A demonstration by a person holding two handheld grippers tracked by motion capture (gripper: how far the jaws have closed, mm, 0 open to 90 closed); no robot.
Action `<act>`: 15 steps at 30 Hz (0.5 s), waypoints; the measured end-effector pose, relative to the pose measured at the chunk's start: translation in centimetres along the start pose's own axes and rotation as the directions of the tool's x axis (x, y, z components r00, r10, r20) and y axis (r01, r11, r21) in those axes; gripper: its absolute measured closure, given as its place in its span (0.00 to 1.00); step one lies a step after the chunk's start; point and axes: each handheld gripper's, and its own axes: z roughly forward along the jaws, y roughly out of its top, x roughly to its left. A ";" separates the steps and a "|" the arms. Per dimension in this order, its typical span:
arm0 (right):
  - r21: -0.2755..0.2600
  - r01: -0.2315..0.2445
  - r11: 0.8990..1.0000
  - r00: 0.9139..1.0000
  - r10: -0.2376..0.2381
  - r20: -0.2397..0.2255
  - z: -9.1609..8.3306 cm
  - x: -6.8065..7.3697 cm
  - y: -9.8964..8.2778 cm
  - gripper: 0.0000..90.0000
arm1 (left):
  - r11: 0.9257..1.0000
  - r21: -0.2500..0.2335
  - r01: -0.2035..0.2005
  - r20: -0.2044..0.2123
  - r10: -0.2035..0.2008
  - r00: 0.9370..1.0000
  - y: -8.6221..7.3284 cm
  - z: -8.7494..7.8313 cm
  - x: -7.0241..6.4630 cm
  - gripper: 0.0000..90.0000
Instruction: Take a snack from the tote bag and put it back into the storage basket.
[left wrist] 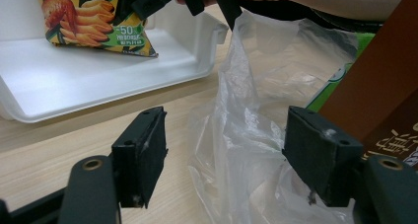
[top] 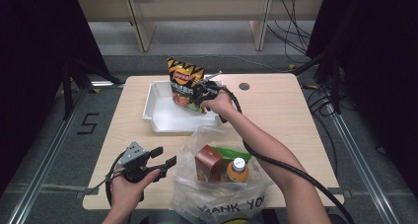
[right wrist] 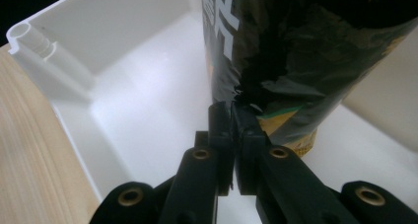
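Unpacking looks to be the step in hand: the right tongs (top: pixel 203 92) are clamped on the edge of a chip bag (top: pixel 186 84), carrying it over the white tray (top: pixel 156 116) at the far side of the surface (top: pixel 286 115). In the right gripper view the two black jaws pinch the bag's crinkled side seam with the tray floor below. The bag stands upright, its long axis near vertical, top seal up and printed front turned toward the person; its lower end hangs just above the tray floor or barely touches it, I cannot tell which. The left tongs (top: pixel 162 160) stand apart and hold nothing, waiting just beside the clear plastic bag (top: pixel 217 184), which holds a brown carton (top: pixel 208 164) and an orange bottle (top: pixel 238 170). Next, I judge, the chip bag needs lowering until it rests, then the jaws must part cleanly so it does not tip out.
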 end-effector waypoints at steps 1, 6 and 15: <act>0.011 0.008 1.000 1.000 -0.008 -0.001 0.0 0.0 0.0 0.98 | 1.000 -0.001 -0.001 0.002 0.001 1.000 0.0 0.0 0.0 0.36; 0.011 0.003 1.000 1.000 -0.003 0.005 0.1 -0.2 0.0 0.98 | 1.000 -0.002 -0.001 0.003 0.001 1.000 0.0 0.0 0.0 0.36; 0.010 0.006 1.000 1.000 -0.006 0.028 0.2 -0.3 -0.1 0.98 | 1.000 0.000 -0.003 0.007 0.003 1.000 0.0 0.0 0.0 0.36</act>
